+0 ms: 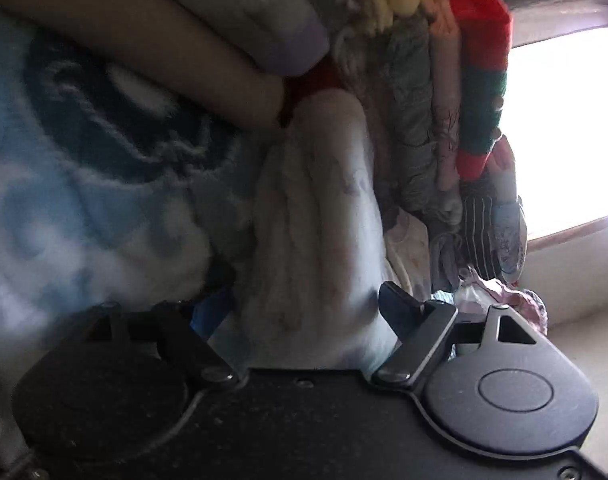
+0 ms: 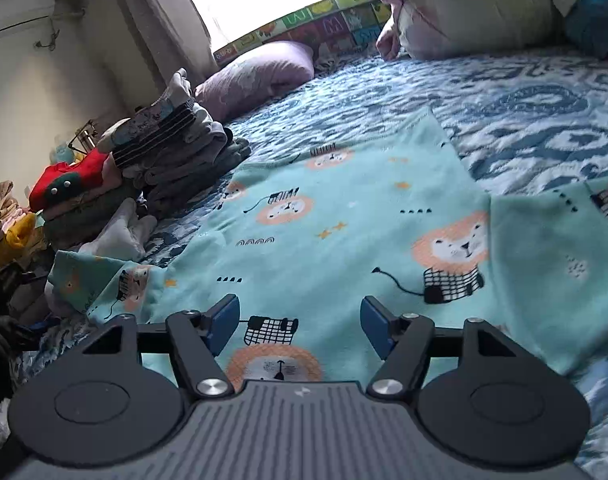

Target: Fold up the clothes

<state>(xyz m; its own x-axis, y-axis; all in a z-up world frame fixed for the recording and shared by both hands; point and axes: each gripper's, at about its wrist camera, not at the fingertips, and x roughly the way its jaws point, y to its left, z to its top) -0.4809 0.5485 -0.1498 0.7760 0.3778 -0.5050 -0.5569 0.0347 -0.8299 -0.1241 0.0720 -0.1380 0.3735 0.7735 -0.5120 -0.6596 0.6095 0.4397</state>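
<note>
bed (image 2: 524, 92): covered with a blue and white patterned spread, pretty much fills the right wrist view.

garment (image 2: 344, 216): mint green, with lions, stars and little black doodles on it. Lies spread flat on the bed, right in front of the right gripper. One end is bunched up at the lower left, near the clothes pile.

right gripper (image 2: 299, 322): low over the garment, fingers spread apart with blue pads showing. Only flat cloth lies between them and nothing is pinched.

left gripper (image 1: 304, 320): view is rolled sideways and blurry. Fingers spread wide. A pale cream bundle (image 1: 324, 220) sits between them, but I can't see the pads pressing on it. The left finger is dark and smeared, hard to make out.

pile (image 2: 159, 160): folded clothes stacked at the left edge of the bed, greys and stripes, with a red and green piece (image 2: 67, 184) beside it. The left wrist view shows the same sort of stack on its side, with the red and green knit (image 1: 484, 80) at top right.

pillow (image 2: 255, 72): lilac, at the far side of the bed, under the window.

alphabet mat (image 2: 336, 20): colourful letter tiles, standing behind the pillow.

window (image 1: 564, 132): blown out white in both views.
</note>
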